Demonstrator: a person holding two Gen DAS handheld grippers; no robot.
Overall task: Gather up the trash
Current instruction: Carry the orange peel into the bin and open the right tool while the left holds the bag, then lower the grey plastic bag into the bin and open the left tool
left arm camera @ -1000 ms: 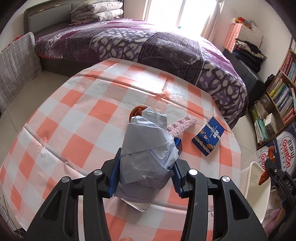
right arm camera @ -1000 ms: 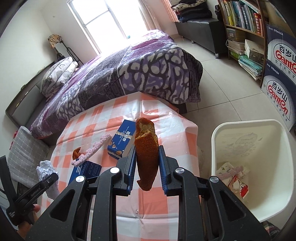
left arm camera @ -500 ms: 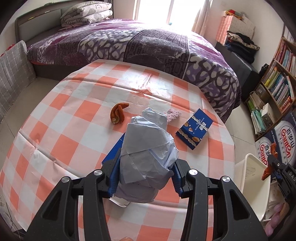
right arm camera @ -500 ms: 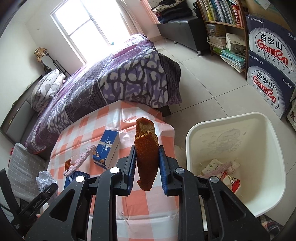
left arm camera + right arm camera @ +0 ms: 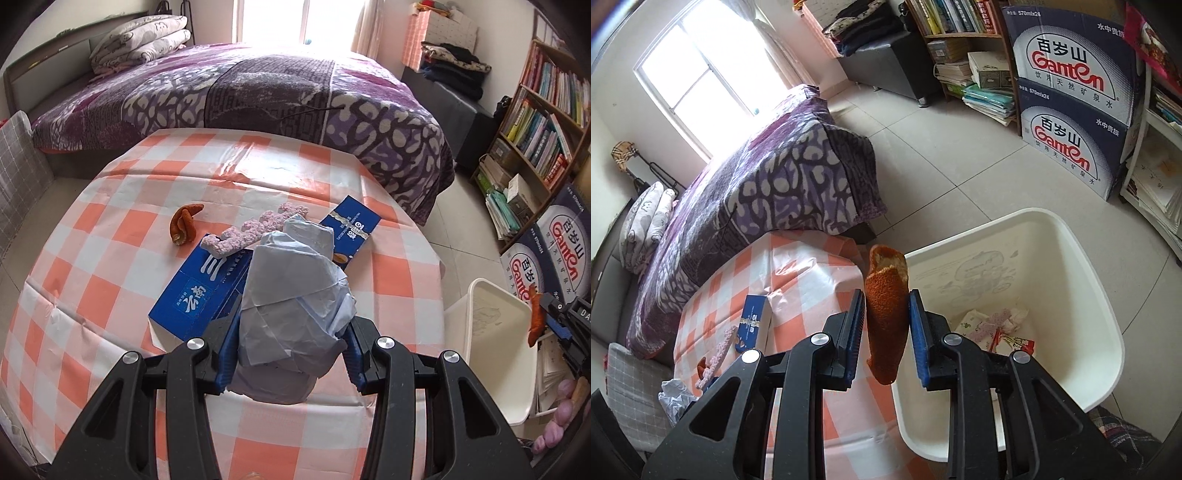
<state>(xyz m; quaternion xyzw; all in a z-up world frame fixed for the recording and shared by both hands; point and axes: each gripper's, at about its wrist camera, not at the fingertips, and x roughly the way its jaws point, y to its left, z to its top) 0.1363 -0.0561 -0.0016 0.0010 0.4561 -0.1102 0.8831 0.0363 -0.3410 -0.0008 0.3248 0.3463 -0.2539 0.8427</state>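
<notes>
Jaws grip trash — left on crumpled paper, right pinching orange peel at bin's rim.

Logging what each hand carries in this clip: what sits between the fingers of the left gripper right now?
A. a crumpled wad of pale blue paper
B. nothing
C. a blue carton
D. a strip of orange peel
A: the left wrist view shows the left gripper clamped on the crumpled pale blue paper; the orange peel is in the right gripper.

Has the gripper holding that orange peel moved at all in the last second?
Yes. The right gripper with the orange peel has swung from above the checked table toward the white bin, now at its rim.
</notes>
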